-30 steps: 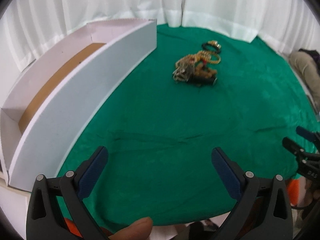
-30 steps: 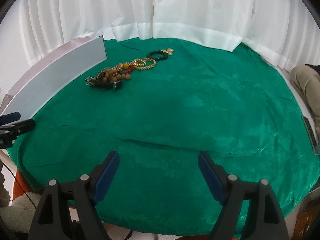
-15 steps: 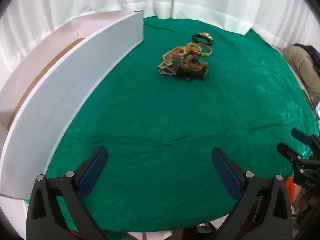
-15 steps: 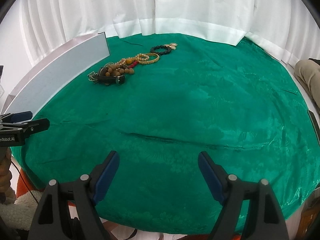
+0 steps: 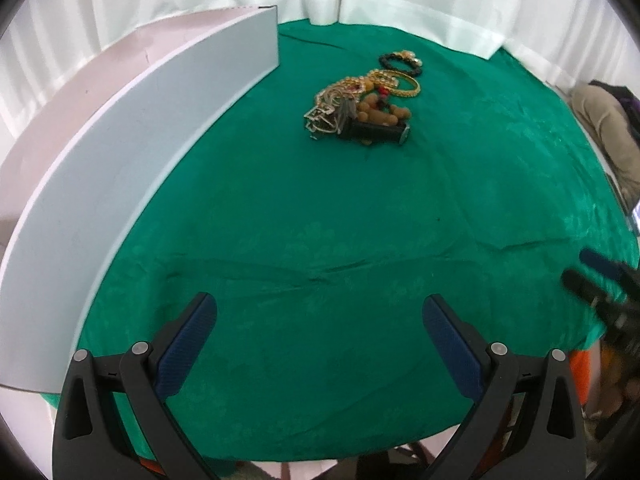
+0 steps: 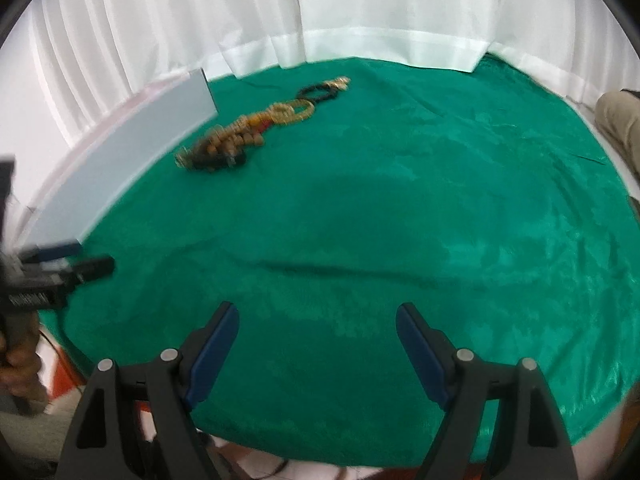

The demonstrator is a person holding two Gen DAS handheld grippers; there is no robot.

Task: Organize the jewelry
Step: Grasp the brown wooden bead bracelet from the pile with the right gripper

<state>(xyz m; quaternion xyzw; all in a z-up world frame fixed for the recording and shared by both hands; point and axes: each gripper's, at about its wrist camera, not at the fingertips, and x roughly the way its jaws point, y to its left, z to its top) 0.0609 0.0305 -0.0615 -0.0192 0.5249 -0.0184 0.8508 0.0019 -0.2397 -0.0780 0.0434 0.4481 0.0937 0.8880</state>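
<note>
A heap of jewelry [image 5: 358, 110] lies on the green cloth [image 5: 320, 220] toward the far side: wooden beads, a silver chain, gold bangles [image 5: 400, 82] and a black bead bracelet [image 5: 398, 60] behind them. The right wrist view shows the same heap [image 6: 228, 146], blurred. My left gripper [image 5: 320, 316] hovers open over the near cloth, nothing between its blue pads. My right gripper [image 6: 318, 324] is also open and empty, near the front edge. Each gripper shows at the other view's edge: the right gripper [image 5: 596, 276] and the left gripper [image 6: 64, 264], held by a hand.
A long white open box [image 5: 132, 152] with a tall side wall runs along the cloth's left edge. White curtains [image 6: 360, 8] close off the back. A person's tan trouser leg [image 5: 600, 120] is at the far right, beyond the table.
Both views have shifted a little: the box side now hides its inside in the left wrist view, and the heap sits lower and nearer in the right wrist view. Both grippers stay open.
</note>
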